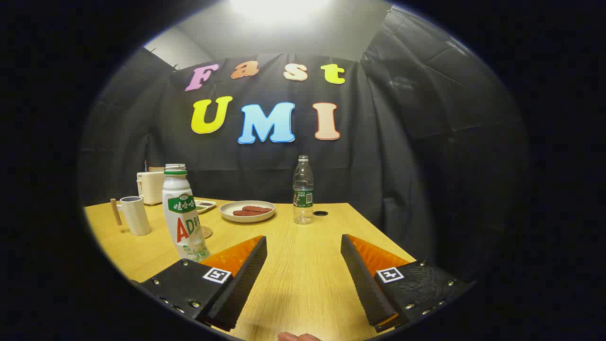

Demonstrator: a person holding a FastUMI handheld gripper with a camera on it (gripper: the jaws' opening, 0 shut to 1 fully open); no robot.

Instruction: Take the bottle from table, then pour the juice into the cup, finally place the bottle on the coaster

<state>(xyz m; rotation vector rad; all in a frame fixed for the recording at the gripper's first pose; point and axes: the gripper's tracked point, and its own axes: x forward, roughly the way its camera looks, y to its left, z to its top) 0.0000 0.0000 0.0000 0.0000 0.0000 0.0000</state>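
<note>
The gripper (304, 246) is seen spread wide over the near part of the wooden table (303, 284), with nothing held — only bare tabletop is caught between the two fingers (246, 270). The juice bottle (183, 215), white with a green band under its cap and a green-and-red label, is stood upright just beyond the left finger and a bit outside it, toward the table's left edge; it's not touched by either finger. Right behind its base, a small round woven coaster (207, 232) is half hidden, so how close the two actually are can't be told for sure. Further left, near the left edge, a pale cup (136, 215) with a wooden handle sticking out on its left side is set upright, well apart from the fingers. Toward the far left corner a cream-coloured toaster (150, 187) is parked against the black cloth wall, and a small shallow dish (204, 205) with something dark in it is placed just beside it. Along the far edge, about mid-table, a round plate (247, 211) with a couple of reddish-brown pieces on it is laid out, and to its right a clear water bottle (303, 189) with a green label is stood upright — a small dark hole (320, 213) in the tabletop is seen just beside it. A bit of a fingertip (298, 336) is glimpsed at the very near edge, below the gap between the fingers.
</note>
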